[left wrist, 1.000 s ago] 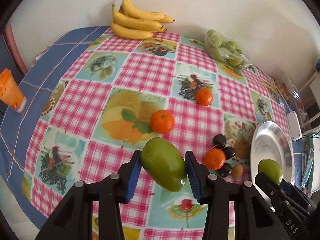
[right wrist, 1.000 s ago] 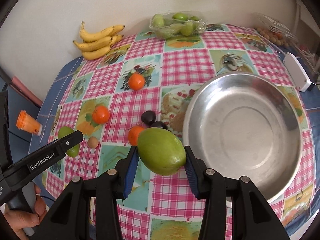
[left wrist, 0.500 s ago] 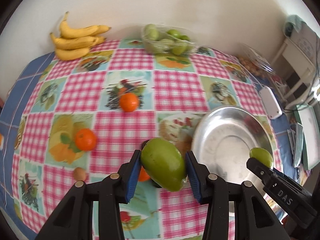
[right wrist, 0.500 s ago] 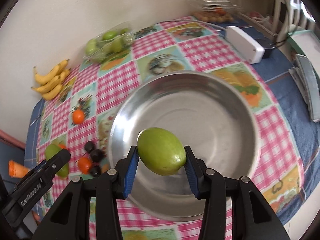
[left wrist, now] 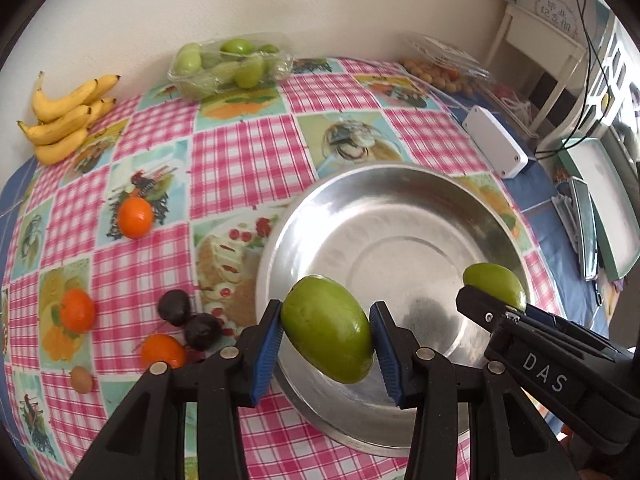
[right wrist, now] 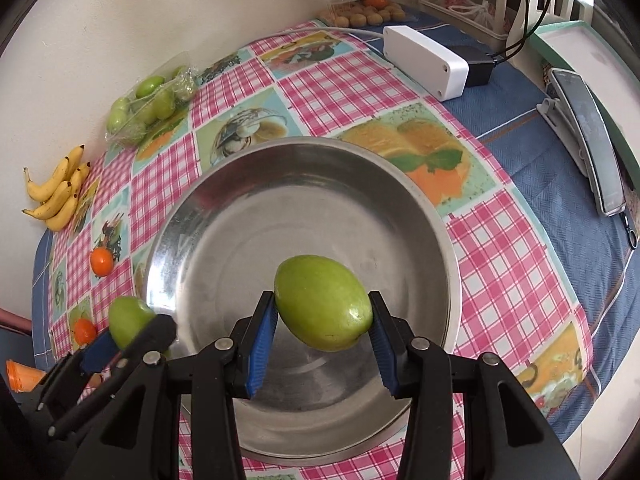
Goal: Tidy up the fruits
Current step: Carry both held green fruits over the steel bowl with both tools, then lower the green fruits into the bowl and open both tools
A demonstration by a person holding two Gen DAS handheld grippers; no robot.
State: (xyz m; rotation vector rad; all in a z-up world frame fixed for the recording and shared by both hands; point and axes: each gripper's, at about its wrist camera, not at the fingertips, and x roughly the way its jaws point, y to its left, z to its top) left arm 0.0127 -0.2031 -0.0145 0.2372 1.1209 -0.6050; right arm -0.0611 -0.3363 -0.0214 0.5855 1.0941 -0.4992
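On the counter (right wrist: 520, 264) sits an empty steel bowl (right wrist: 224, 216). Each hand-held gripper, left (left wrist: 326, 342) and right (right wrist: 322, 308), clenches a green mango (left wrist: 326, 340) (right wrist: 322, 302) above it, toward six o'clock. The step looks like depositing; next, lower and release both inside.

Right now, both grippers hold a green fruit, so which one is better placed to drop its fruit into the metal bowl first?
Right. The right gripper holds its green fruit over the middle of the metal bowl. The left gripper has its own fruit only at the bowl's near rim.
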